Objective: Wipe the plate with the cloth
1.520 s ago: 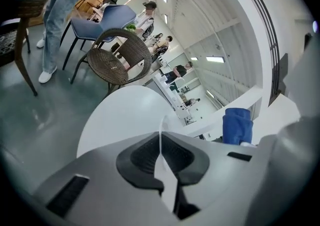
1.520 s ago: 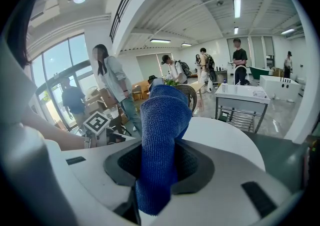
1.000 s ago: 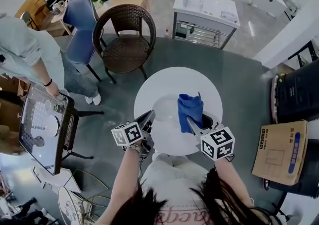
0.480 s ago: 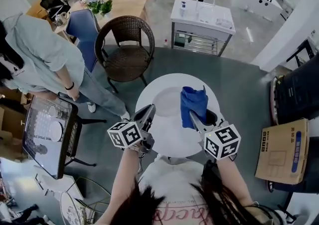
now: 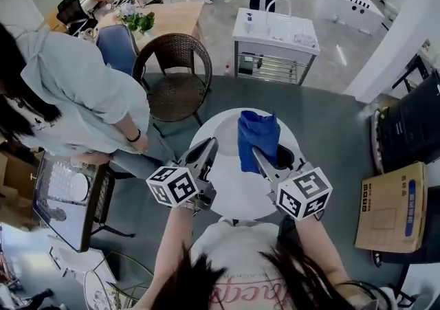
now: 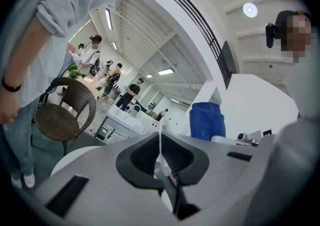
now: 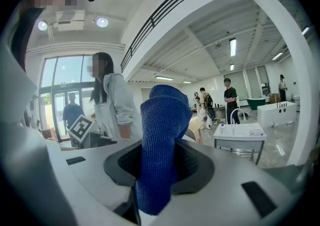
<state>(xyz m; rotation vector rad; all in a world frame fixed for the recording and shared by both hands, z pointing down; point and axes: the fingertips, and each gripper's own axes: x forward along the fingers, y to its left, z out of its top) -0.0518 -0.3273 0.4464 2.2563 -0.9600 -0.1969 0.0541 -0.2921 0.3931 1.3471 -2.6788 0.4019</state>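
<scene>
In the head view both grippers are raised side by side above the round white table (image 5: 234, 198). My right gripper (image 5: 254, 151) is shut on a blue cloth (image 5: 258, 133), which stands bunched above its jaws. The right gripper view has the cloth (image 7: 161, 130) pinched in that gripper (image 7: 159, 166). My left gripper (image 5: 208, 144) is shut. In the left gripper view a thin white plate rim (image 6: 160, 142) shows edge-on between its pads (image 6: 161, 156). The blue cloth (image 6: 207, 120) appears to its right. From the head view the plate cannot be told from the white table.
A person in a pale shirt (image 5: 82, 95) bends close at the table's left, above a screen on a stand (image 5: 65, 195). A wicker chair (image 5: 175, 75) and a blue chair (image 5: 117, 47) stand beyond. A dark round object (image 5: 284, 157) lies under the right gripper. A sink unit (image 5: 275, 34) is behind, a cardboard box (image 5: 386, 207) at right.
Both grippers have risen toward the camera, the right one carrying the blue cloth up. The person at the left has stepped in closer to the table.
</scene>
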